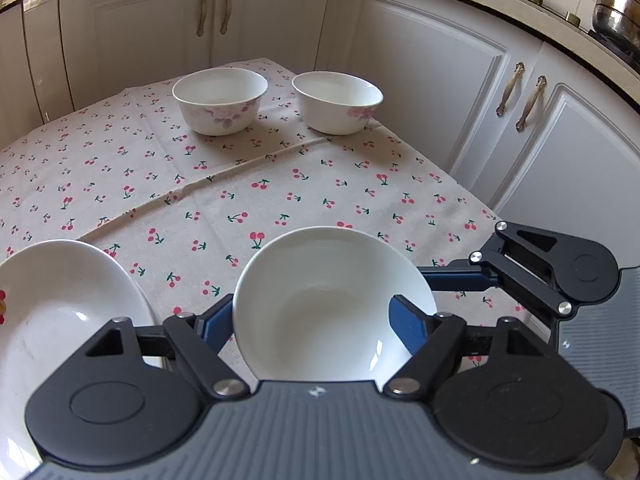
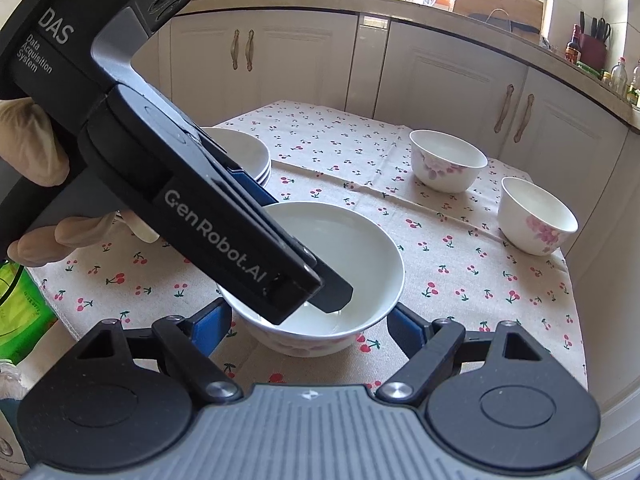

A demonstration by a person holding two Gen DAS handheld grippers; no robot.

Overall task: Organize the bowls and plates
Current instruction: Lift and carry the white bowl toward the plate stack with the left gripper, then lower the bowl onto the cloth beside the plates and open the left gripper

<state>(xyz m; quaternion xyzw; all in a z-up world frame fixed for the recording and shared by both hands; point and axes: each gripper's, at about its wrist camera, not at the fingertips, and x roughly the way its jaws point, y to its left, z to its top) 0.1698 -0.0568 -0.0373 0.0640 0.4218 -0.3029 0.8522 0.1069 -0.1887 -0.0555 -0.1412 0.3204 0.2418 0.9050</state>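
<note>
- A wide white ceramic bowl with a faint pink flower print low on its outer wall is seen near the front edge of the table; whether it rests on the cloth or is lifted cannot be told.
- The left gripper is set across the bowl's rim, one blue pad outside the wall, the other finger inside the bowl; the jaws appear pressed on the wall.
- The right gripper is spread wide, its blue pads on either side of the same bowl; contact cannot be confirmed.
- A stack of shallow white plates is noted toward the table's left edge, partly hidden behind the left gripper's body.
- Two smaller white bowls with pink blossoms are placed side by side, apart from each other, at the far right corner.
- The table is covered by a beige cherry-print cloth, creased across the middle.
- White cabinet doors with brass handles are seen behind the table; a steel pot stands on the counter.
</note>
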